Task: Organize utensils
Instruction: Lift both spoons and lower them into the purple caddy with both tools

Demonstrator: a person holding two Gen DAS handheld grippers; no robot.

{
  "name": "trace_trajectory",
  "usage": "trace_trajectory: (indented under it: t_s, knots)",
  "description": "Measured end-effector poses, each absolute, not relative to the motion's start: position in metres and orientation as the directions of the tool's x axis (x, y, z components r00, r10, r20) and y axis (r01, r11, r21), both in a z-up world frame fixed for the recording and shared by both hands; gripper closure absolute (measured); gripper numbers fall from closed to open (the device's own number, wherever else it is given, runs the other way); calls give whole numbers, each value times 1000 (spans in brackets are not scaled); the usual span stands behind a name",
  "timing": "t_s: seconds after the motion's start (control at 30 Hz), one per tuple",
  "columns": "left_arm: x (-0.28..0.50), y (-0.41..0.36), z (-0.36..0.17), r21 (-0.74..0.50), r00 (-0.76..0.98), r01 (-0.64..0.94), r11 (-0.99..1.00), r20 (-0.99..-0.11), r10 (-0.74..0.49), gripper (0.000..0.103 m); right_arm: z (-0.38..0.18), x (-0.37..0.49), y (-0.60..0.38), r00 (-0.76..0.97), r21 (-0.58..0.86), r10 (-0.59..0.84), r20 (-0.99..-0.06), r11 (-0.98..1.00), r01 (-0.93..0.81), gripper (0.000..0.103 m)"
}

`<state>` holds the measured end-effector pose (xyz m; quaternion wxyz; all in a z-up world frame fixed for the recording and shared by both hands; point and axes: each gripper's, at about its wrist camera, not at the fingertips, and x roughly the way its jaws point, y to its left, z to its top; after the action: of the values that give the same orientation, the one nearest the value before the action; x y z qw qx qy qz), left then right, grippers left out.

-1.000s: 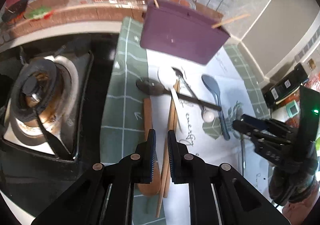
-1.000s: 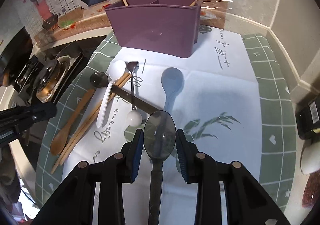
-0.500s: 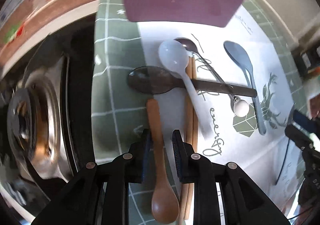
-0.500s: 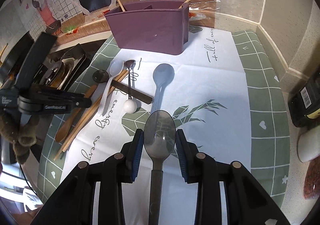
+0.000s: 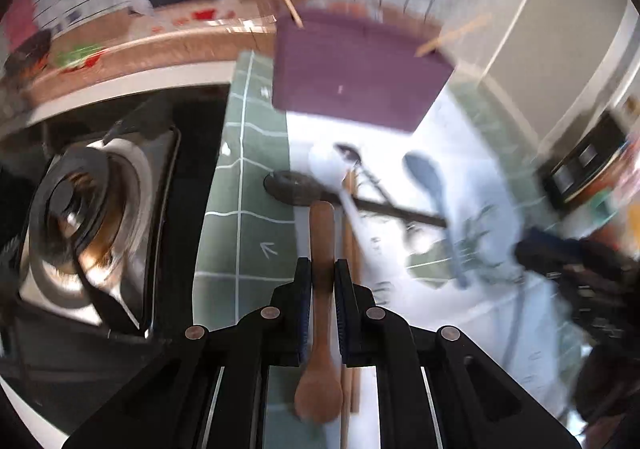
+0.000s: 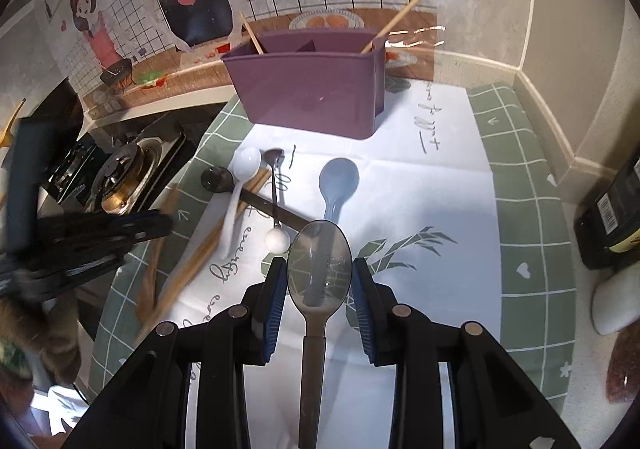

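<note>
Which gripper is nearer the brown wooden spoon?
Left. The left gripper is shut on the brown wooden spoon; the right gripper holds a grey metal spoon over the white cloth, off to the wooden spoon's right.

Matt wooden spoon (image 5: 322, 249), glossy grey plastic spoon (image 6: 319, 265), smooth purple plastic holder (image 6: 308, 93).

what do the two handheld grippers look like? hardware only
Both match: the left gripper and right gripper are matte black linkage frames with round silver pivot pins and two fingers faced with ribbed blue pads. No cables show. In the right view, a gloved hand, blurred, sits under the left one.
</note>
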<state>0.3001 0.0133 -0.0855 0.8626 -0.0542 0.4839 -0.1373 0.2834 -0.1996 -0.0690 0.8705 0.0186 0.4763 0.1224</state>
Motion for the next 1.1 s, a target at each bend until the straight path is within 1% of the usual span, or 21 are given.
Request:
trace_trajectory:
  t_s: [0.13, 0.3, 0.47, 0.83, 0.93, 1.03, 1.1]
  knots:
    - [288, 22, -60, -273, 558, 193, 943, -760, -334, 91, -55, 280, -194, 537, 143, 234, -810, 968, -206, 73]
    - [282, 24, -34, -273, 620, 233, 933, -698, -359, 91, -37, 275, -185, 566, 132, 242, -788, 964, -229, 73]
    - [271, 26, -16, -303, 644, 262, 916, -652, -400, 91, -24, 269, -180, 589, 119, 238, -772, 965, -234, 73]
    - [263, 22, 30, -272, 699, 333, 903, -571, -430, 91, 11, 263, -176, 651, 78, 219, -727, 968, -238, 73]
    - [266, 18, 57, -237, 726, 369, 899, -531, -438, 91, 43, 268, -177, 691, 61, 221, -689, 967, -249, 73]
    - [276, 18, 93, -208, 759, 396, 894, -473, -447, 91, 83, 275, -177, 748, 28, 211, -629, 968, -249, 73]
    - [285, 18, 119, -195, 783, 408, 892, -427, -452, 91, 118, 282, -178, 792, 11, 207, -574, 969, -246, 73]
